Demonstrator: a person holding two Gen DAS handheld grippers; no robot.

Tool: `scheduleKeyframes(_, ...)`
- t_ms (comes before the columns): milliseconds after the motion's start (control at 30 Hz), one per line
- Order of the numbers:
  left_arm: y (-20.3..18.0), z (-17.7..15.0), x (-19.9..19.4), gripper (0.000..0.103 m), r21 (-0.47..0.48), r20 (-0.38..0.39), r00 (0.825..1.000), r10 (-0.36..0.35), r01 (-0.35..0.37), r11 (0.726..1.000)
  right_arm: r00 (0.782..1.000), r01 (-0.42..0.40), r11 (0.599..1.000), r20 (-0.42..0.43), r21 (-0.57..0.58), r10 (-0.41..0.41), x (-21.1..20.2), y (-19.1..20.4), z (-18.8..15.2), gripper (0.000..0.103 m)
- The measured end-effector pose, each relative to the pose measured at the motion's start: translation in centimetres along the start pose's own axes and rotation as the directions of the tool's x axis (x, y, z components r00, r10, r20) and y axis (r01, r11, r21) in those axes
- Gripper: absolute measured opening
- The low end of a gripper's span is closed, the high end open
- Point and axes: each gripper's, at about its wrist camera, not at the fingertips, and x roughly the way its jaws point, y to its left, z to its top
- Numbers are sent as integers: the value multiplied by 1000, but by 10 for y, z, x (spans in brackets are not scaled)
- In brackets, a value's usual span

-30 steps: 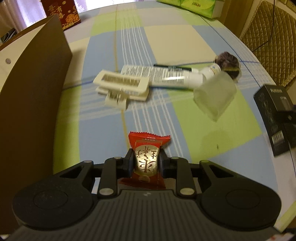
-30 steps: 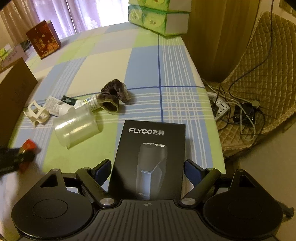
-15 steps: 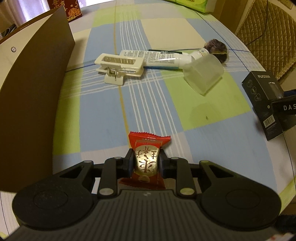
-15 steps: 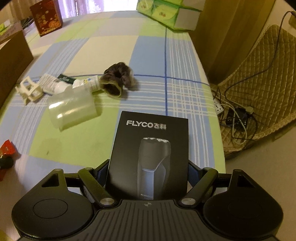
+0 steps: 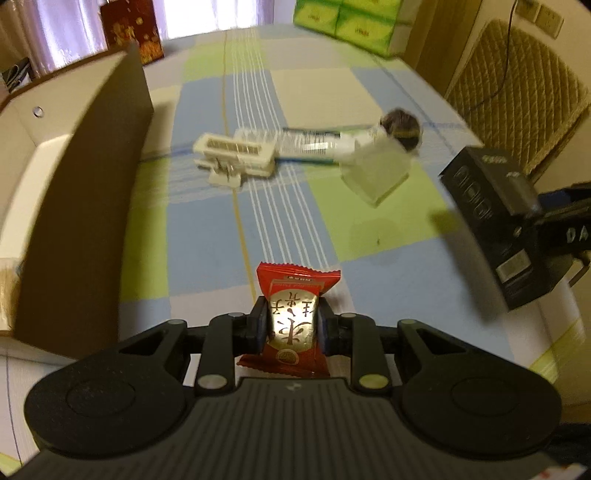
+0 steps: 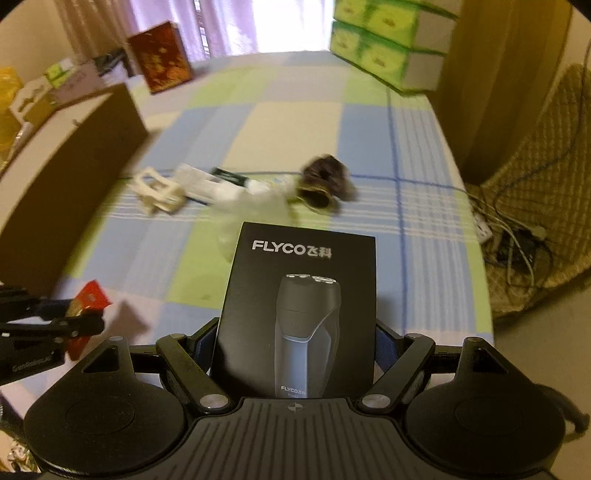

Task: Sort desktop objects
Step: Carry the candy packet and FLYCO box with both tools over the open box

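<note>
Candy point(image 5: 293, 317) sits pinched upright in the left gripper point(image 5: 291, 326) fingers, with the big brown box point(image 5: 79, 206) close on its left side, while the right gripper point(image 6: 295, 350) fingers squeeze the black shaver box point(image 6: 299, 314) farther away above the tabletop point(image 5: 207, 236).

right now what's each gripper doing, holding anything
left gripper: closed on the red candy packet
right gripper: closed on the black shaver box

Quilted chair point(image 5: 517, 92), bright curtained window point(image 6: 258, 22)
</note>
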Motion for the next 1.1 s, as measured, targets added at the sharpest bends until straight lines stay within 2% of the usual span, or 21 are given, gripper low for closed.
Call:
scheduleKeyframes(267, 22, 12, -47, 22, -45, 113, 994, 11, -6, 999, 996, -73, 994, 42, -84, 77, -12, 42, 15, 78)
scheduleKeyframes(567, 63, 19, -94, 22, -111, 213, 976, 53, -30, 993, 982, -156, 969, 80, -190, 174, -16, 99, 39, 78)
scheduleKeyframes(833, 118, 21, -119, 22, -177, 255, 956, 141, -97, 979, 951, -254, 928, 101, -273, 291, -10, 168, 69, 78)
scheduleKeyframes(1100, 183, 29, -120, 22, -226, 247, 943, 224, -169, 959, 934, -299, 898, 92, -322, 344, 15, 236, 97, 78)
